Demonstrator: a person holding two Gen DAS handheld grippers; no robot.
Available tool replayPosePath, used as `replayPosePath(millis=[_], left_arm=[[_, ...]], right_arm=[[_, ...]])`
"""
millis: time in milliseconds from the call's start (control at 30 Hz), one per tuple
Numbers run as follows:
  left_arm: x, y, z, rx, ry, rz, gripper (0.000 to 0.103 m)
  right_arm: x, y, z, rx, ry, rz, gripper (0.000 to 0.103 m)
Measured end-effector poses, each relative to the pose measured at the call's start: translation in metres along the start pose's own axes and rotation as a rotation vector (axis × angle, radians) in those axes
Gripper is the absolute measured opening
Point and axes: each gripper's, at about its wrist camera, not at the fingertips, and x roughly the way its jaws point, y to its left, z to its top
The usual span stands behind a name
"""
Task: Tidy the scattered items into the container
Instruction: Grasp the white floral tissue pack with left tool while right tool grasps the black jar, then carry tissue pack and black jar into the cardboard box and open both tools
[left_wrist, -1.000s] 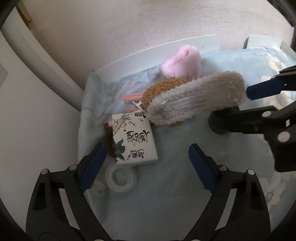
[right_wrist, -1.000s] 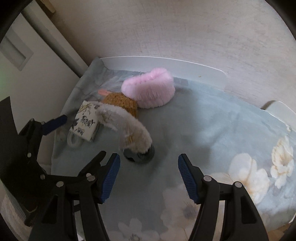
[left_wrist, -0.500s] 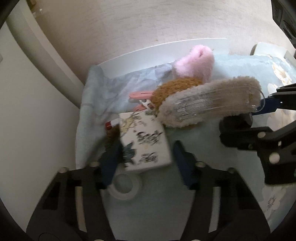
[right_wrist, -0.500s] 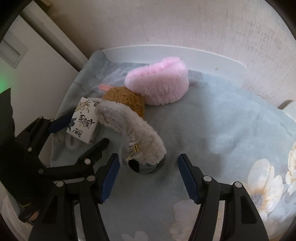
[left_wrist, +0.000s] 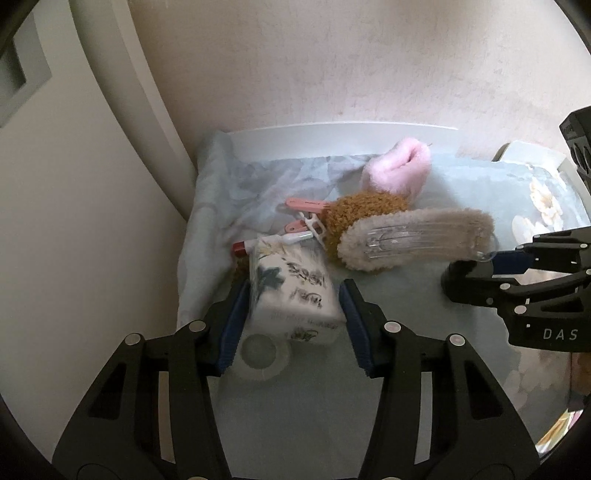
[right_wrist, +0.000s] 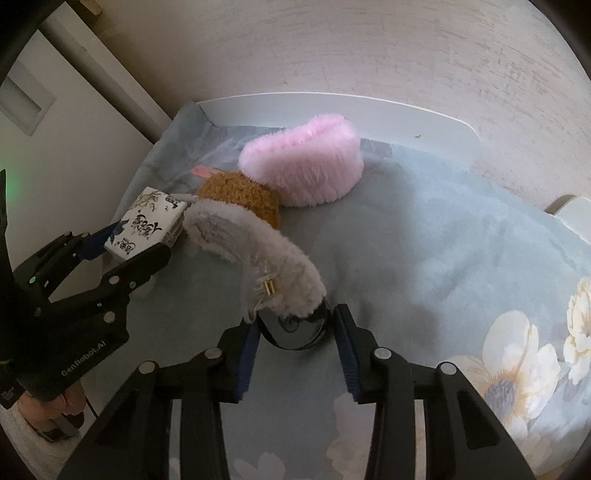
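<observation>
- Two grippers work at once: my left gripper (left_wrist: 293, 325) brackets the printed tissue pack (left_wrist: 291, 291), pads against or nearly against its sides, though I cannot tell if it is truly clenched.
- My right gripper (right_wrist: 295, 354) straddles the round black dish (right_wrist: 293, 328), jaws still apart from its rim.
- I judge the pack light and squashy; its flat long sides are the place to grip, gently.
- The dish looks rigid and smooth, likely slippery; a grip across its widest part seems best.
- The beige fluffy clip (right_wrist: 255, 251) overhangs the dish and could be dragged along.
- I count one pink fluffy piece (right_wrist: 306, 162), one brown fuzzy ball (right_wrist: 240, 199), two pink clothespins (left_wrist: 304, 205), one white ring (left_wrist: 260, 356).
- Everything lies on the blue floral cloth (right_wrist: 443, 240); I see no container.
</observation>
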Motion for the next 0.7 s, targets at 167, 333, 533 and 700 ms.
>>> replayPosePath(millis=[167, 333, 533, 700], left_arm=[[-0.013, -0.011, 0.001, 0.011, -0.012, -0.006, 0.033], [-0.021, -0.021, -0.001, 0.009, -0.019, -0.019, 0.031], [-0.013, 0.009, -0.026, -0.037, 0.001, -0.057, 0.019], [-0.022, -0.011, -0.045, -0.022, 0.039, 0.02, 0.07]], right_arm=[[-0.014, -0.001, -0.009, 0.021, 0.008, 0.012, 0.035], [-0.034, -0.006, -0.02, 0.045, -0.003, 0.007, 0.035], [-0.049, -0.014, -0.033, 0.061, -0.034, 0.012, 0.035], [-0.043, -0.013, -0.041, 0.071, -0.023, 0.025, 0.035]])
